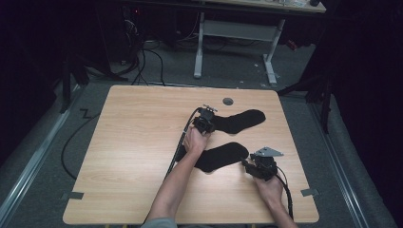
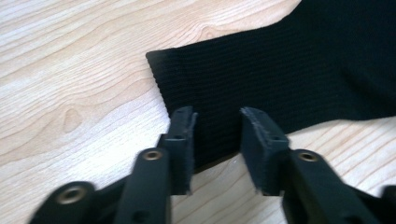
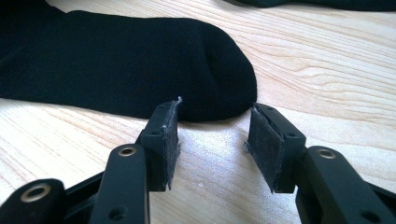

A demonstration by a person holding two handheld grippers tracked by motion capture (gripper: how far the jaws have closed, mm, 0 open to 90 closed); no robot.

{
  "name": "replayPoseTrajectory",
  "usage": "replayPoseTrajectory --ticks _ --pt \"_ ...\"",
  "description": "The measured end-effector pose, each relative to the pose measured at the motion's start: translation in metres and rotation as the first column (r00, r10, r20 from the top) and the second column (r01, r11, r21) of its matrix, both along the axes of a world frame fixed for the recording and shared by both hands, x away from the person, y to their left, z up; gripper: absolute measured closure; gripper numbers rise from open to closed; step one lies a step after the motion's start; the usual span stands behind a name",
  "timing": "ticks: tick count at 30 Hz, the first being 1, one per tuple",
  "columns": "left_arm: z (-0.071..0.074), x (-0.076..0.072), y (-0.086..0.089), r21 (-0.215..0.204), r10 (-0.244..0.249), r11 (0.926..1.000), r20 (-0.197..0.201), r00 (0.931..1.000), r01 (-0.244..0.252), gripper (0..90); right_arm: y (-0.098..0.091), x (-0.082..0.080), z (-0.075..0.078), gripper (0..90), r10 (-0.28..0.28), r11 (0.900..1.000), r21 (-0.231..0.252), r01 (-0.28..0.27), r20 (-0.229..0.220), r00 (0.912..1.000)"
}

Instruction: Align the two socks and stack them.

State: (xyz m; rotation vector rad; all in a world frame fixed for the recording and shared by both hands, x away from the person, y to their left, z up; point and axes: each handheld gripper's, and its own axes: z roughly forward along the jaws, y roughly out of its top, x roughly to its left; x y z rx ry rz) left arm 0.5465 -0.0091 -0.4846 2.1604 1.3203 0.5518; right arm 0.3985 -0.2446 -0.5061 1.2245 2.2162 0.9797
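Two black socks lie on the wooden table (image 1: 138, 142). The far sock (image 1: 240, 120) stretches to the right; its ribbed cuff (image 2: 261, 79) runs between the jaws of my left gripper (image 1: 210, 124) (image 2: 217, 122). Those jaws straddle the cuff's near edge with a gap, and the fabric lies flat between them. The near sock (image 1: 221, 156) points its rounded toe (image 3: 219, 79) at my right gripper (image 1: 247, 163) (image 3: 215, 112). That gripper stands open, low over the wood, with the toe just beyond its fingertips and nothing between its pads.
A round cable hole (image 1: 228, 101) sits near the table's far edge. The left gripper's cable (image 1: 178, 142) trails back along the forearm. Grey tape tabs (image 1: 72, 195) mark the near corners. Another desk's white legs (image 1: 198, 45) and floor cables stand beyond the table.
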Motion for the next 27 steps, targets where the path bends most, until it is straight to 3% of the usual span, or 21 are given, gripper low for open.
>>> replayPoseTrajectory --ticks 3,5,12,16,18,27 --pt "0.000 -0.003 -0.002 0.067 -0.028 0.9974 0.012 0.9995 0.027 76.6 0.000 0.000 0.000 52.7 0.003 1.0000 -0.002 -0.003 0.002 1.0000" --pt "0.001 -0.004 -0.001 0.078 -0.035 0.9964 0.010 0.9993 0.034 80.7 0.000 0.000 0.000 52.6 0.003 1.0000 -0.002 -0.003 0.000 1.0000" --pt "0.003 -0.011 0.011 0.059 -0.068 0.9958 -0.016 0.9975 0.069 85.2 0.000 0.000 0.000 52.5 0.003 1.0000 -0.003 -0.003 0.000 1.0000" --pt "0.005 -0.017 0.027 0.017 -0.074 0.9971 -0.045 0.9963 0.074 85.8 0.000 0.000 0.000 52.2 0.004 1.0000 -0.002 -0.004 0.000 1.0000" --pt "0.006 -0.022 0.038 0.016 -0.076 0.9969 -0.053 0.9957 0.077 86.0 0.000 0.000 0.000 51.9 0.003 1.0000 -0.001 -0.003 -0.001 1.0000" --pt "0.012 -0.036 0.065 -0.020 -0.085 0.9963 -0.044 0.9955 0.084 86.1 0.000 0.000 0.000 51.5 0.000 1.0000 0.001 0.000 -0.003 1.0000"
